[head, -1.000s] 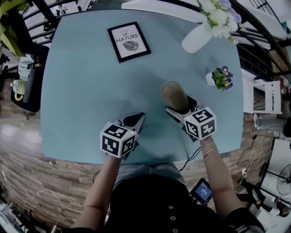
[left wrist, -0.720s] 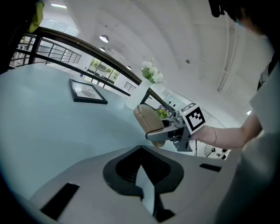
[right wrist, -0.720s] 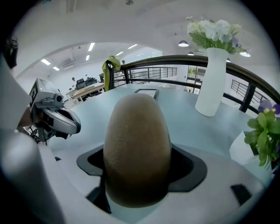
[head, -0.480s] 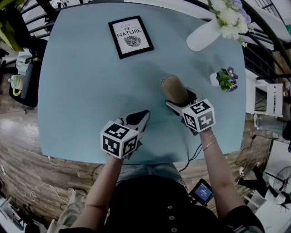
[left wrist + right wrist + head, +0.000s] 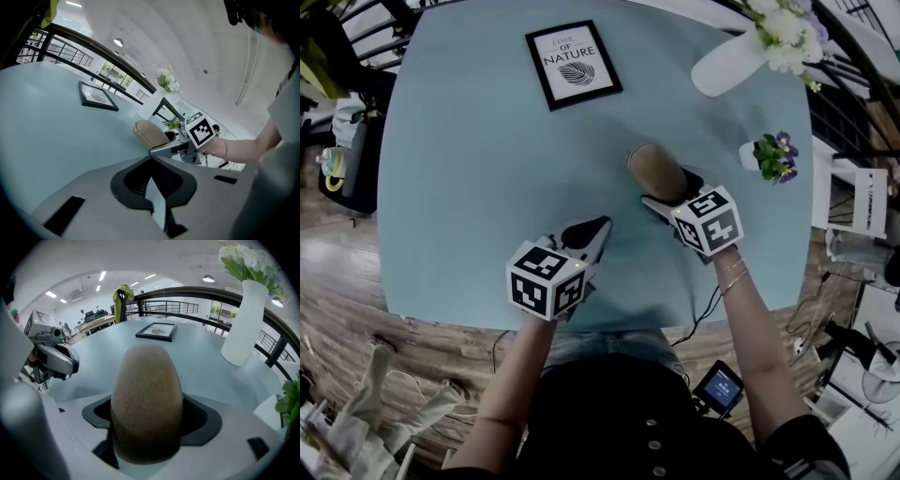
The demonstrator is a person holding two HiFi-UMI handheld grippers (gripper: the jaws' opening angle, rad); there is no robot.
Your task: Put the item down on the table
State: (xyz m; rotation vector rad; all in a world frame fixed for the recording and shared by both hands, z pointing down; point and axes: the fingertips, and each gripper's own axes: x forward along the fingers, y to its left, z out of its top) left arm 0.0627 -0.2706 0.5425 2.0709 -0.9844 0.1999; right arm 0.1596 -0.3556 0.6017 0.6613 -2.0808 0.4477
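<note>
The right gripper (image 5: 672, 193) is seen closed on the near end of a tan oblong item (image 5: 654, 172), whose rounded body is clasped between the two dark pads while most of its length juts out ahead of the jaws. The left gripper (image 5: 586, 236) is held just beside it, apart from the item, with its jaws drawn together and nothing caught between them. The item is carried low over the near right part of the light-blue table (image 5: 469, 169); whether its underside already touches the top cannot be told. A fine, matte, grainy skin is shown in the right gripper view, so a slip from the pads is judged unlikely, and a light weight is suggested by the way it is carried from one end. No dent is visible where the pads press, yet stiffness or softness cannot be settled from that alone. Because the form is rounded, rolling after release is to be expected, so a hold nearer the middle and a laying-down on its long side would be favoured. Bare table lies all around it; a framed picture (image 5: 573, 64), a white vase (image 5: 729, 64) and a small potted plant (image 5: 775, 157) are set well apart from it.
</note>
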